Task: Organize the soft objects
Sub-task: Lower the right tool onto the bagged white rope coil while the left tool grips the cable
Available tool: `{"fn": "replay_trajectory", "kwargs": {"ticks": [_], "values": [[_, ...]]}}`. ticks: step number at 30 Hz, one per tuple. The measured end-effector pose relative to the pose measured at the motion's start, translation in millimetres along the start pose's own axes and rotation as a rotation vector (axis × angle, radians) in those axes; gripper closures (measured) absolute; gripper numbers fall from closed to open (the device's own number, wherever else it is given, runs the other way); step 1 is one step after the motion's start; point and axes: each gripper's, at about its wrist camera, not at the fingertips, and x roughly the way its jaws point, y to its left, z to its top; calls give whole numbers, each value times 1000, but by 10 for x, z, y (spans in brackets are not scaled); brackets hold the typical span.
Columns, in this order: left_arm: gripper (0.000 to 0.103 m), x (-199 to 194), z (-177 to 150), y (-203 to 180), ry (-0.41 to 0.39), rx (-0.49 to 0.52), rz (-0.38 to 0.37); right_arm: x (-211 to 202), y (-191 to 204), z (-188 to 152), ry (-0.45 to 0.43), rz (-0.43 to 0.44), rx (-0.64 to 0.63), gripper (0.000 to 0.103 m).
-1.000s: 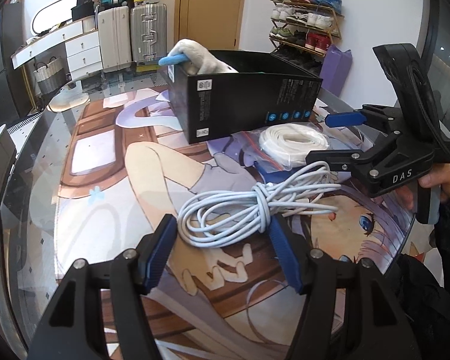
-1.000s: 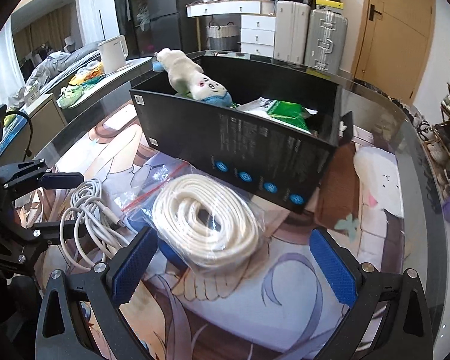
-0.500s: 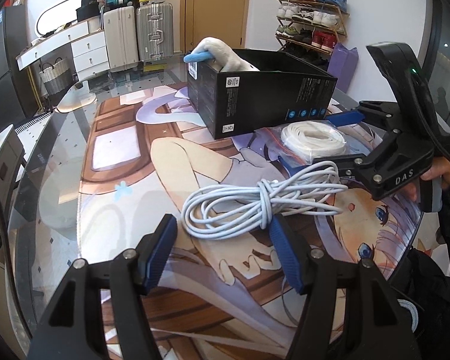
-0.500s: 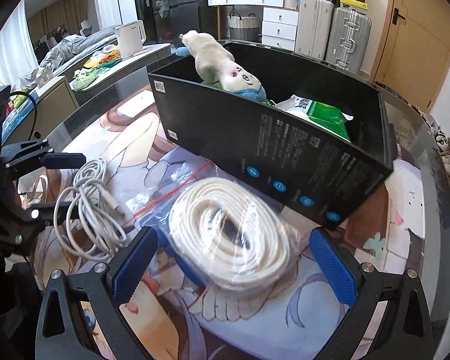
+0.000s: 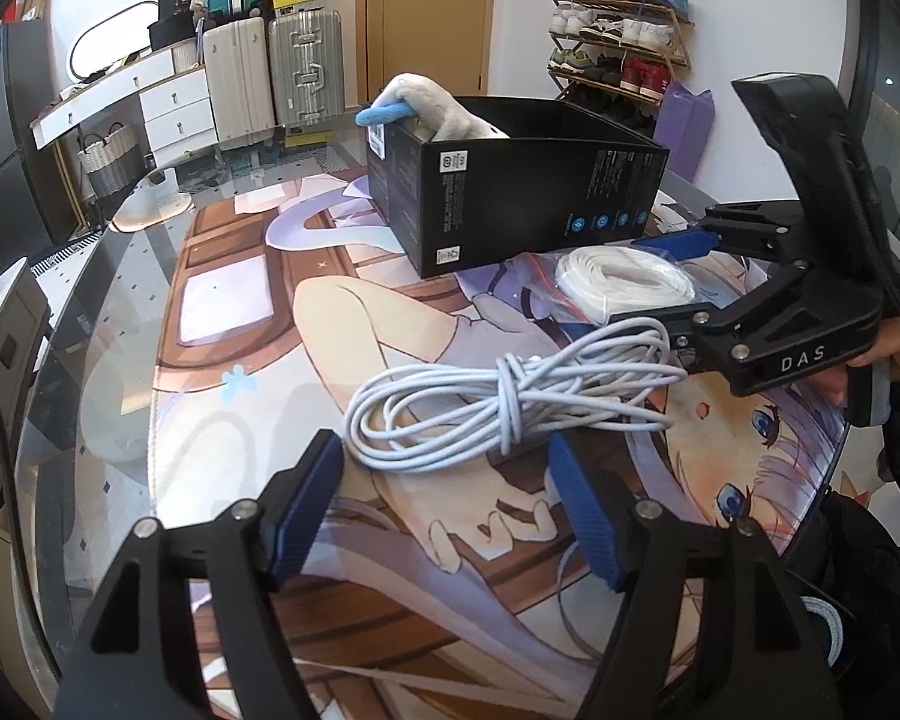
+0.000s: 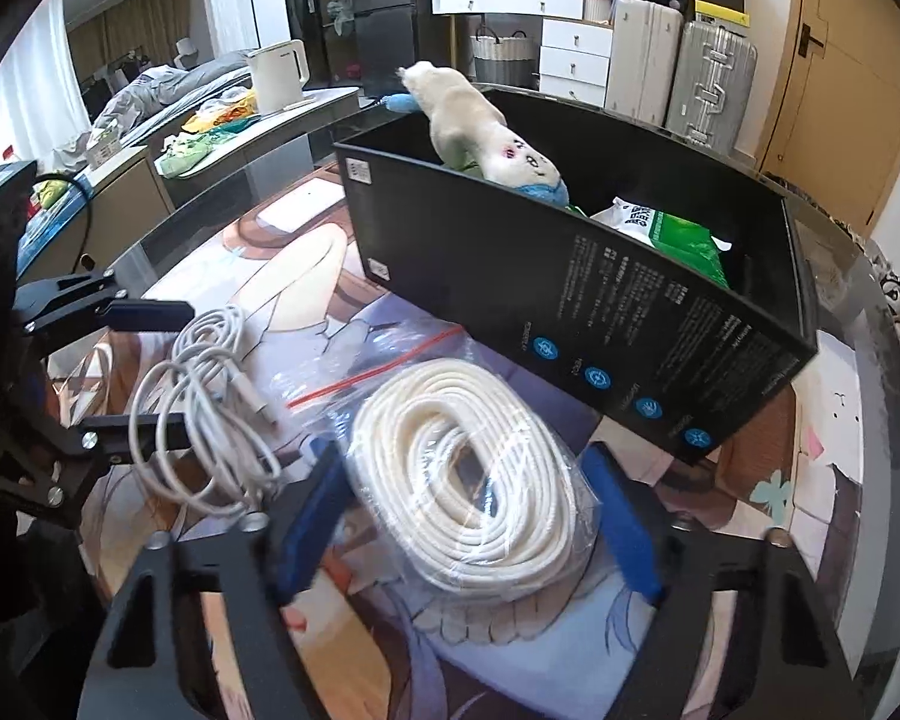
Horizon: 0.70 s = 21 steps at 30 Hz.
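Your right gripper is spread wide with its blue pads on either side of the bagged white rope coil, not yet pinching it, just in front of the black box that holds the plush toy and a green packet. Your left gripper is also wide, straddling the near end of the bundled white cable lying toward the counter's near edge.

One black box, one plush toy, two cable coils, one green packet.
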Motion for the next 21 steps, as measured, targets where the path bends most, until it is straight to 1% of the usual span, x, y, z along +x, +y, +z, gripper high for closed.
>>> {"fn": "replay_trajectory", "kwargs": {"ticks": [1,3,4,6,8,10,12,18,21], "values": [[26,6,-1,-13,1,5,0,-25,1,-29,-2,6,-3,35],[26,11,-1,-39,3,14,10,-74,21,-83,-7,5,-4,43],[25,12,0,-42,4,14,11,-93,26,-110,-11,8,-2,45],[24,1,5,-29,3,0,-2,-142,26,-169,-22,5,11,50],[21,-7,17,9,2,-29,-31,-186,22,-237,-30,1,20,52],[16,-11,27,37,1,-52,-50,-229,-1,-304,-35,-2,33,52],[16,-4,35,45,0,-66,-50,-255,-14,-346,-38,-3,42,52],[14,72,94,18,10,-97,9,-295,-32,-412,-50,-3,56,52],[13,117,141,-6,17,-111,11,-304,-53,-419,-53,0,57,52]]}}
